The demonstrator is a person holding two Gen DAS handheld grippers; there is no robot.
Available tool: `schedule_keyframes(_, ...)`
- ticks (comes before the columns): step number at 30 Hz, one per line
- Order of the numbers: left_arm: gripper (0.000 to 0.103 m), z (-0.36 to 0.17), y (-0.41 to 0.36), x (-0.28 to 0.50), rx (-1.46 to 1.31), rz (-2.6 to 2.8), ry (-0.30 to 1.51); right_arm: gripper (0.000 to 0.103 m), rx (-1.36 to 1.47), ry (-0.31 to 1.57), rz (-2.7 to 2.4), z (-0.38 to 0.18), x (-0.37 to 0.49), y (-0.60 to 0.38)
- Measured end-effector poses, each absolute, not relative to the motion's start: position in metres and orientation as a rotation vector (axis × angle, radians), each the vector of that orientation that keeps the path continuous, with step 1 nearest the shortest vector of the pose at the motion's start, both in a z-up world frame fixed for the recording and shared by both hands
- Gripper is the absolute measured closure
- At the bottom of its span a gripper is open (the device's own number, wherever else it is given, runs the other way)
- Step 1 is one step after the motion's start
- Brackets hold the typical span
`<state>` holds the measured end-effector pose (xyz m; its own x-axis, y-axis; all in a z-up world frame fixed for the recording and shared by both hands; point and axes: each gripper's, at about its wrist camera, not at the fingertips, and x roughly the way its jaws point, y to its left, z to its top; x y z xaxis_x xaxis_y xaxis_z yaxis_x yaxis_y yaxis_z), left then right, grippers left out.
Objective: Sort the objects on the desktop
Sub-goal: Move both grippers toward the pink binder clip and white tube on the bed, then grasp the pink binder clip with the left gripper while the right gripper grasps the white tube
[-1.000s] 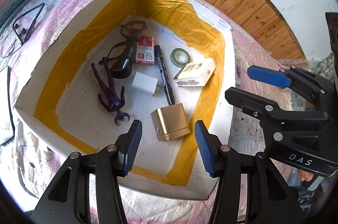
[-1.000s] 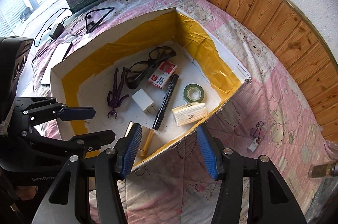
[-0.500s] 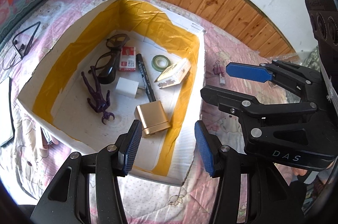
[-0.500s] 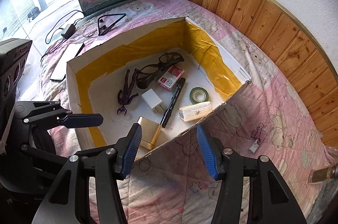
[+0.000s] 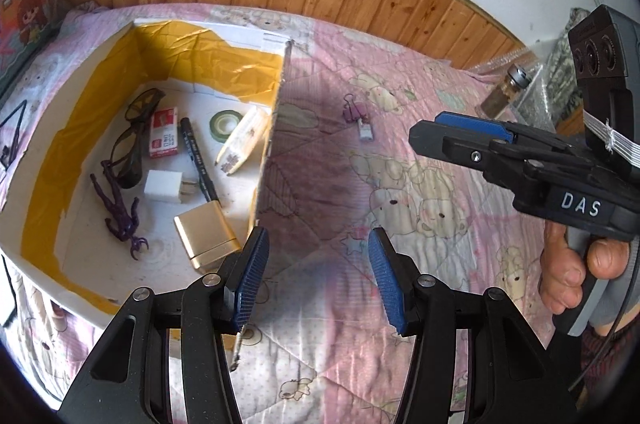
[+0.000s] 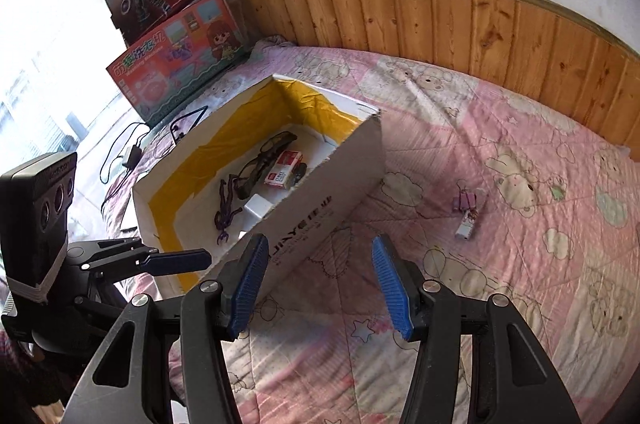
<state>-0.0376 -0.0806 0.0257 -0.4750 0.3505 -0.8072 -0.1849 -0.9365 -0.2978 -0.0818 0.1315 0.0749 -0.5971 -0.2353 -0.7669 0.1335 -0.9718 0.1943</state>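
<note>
A white cardboard box (image 5: 276, 127) lined with yellow tape sits on the pink quilt; it also shows in the right wrist view (image 6: 320, 199). Inside lie a gold box (image 5: 206, 238), a white charger (image 5: 164, 185), a black marker (image 5: 196, 155), a purple figure (image 5: 120, 216), dark glasses (image 5: 132, 151), a red pack (image 5: 164, 135), a green tape roll (image 5: 226, 121) and a cream box (image 5: 244, 143). A purple binder clip (image 5: 354, 111) and a small white item (image 5: 365, 132) lie on the quilt to the right of the box. My left gripper (image 5: 316, 280) is open and empty by the box's right wall. My right gripper (image 6: 316, 284) is open and empty.
A small glass bottle (image 5: 500, 91) stands at the far right by the wooden wall panel. Two toy boxes (image 6: 180, 51) lean against the wall at the far left, with black cables (image 6: 132, 147) beside them. The clip (image 6: 464, 201) lies on the quilt in the right wrist view.
Both grippers have pulled back and swung right, away from over the box. The quilt with the clip now fills the middle of both views. Both stay open and empty.
</note>
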Motion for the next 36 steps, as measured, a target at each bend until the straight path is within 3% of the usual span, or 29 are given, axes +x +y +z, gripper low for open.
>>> schedule_keyframes(9,0.048,0.003,-0.053,-0.066,-1.498,2.325,-0.264,0.062,1.454,-0.419,-2.739,0.024,-0.069,0.221)
schedule_keyframes(12,0.048,-0.001,-0.037,-0.077,-1.511,2.328,-0.221,0.062,1.502,-0.454,-2.744,0.007,-0.078,0.239)
schedule_keyframes(23,0.048,0.025,0.005,-0.151,-1.444,2.386,-0.233,0.062,1.589,-0.355,-2.747,-0.047,-0.176,0.254)
schedule_keyframes(25,0.048,0.019,0.009,-0.168,-1.462,2.382,-0.247,0.065,1.609,-0.347,-2.732,-0.061,-0.190,0.257)
schedule_keyframes(30,0.048,-0.009,0.023,-0.207,-1.547,2.328,-0.259,0.084,1.616,-0.256,-2.731,-0.082,-0.204,0.268)
schedule_keyframes(36,0.048,-0.055,0.052,-0.245,-1.666,2.265,-0.251,0.084,1.640,-0.351,-2.762,-0.079,-0.163,0.303)
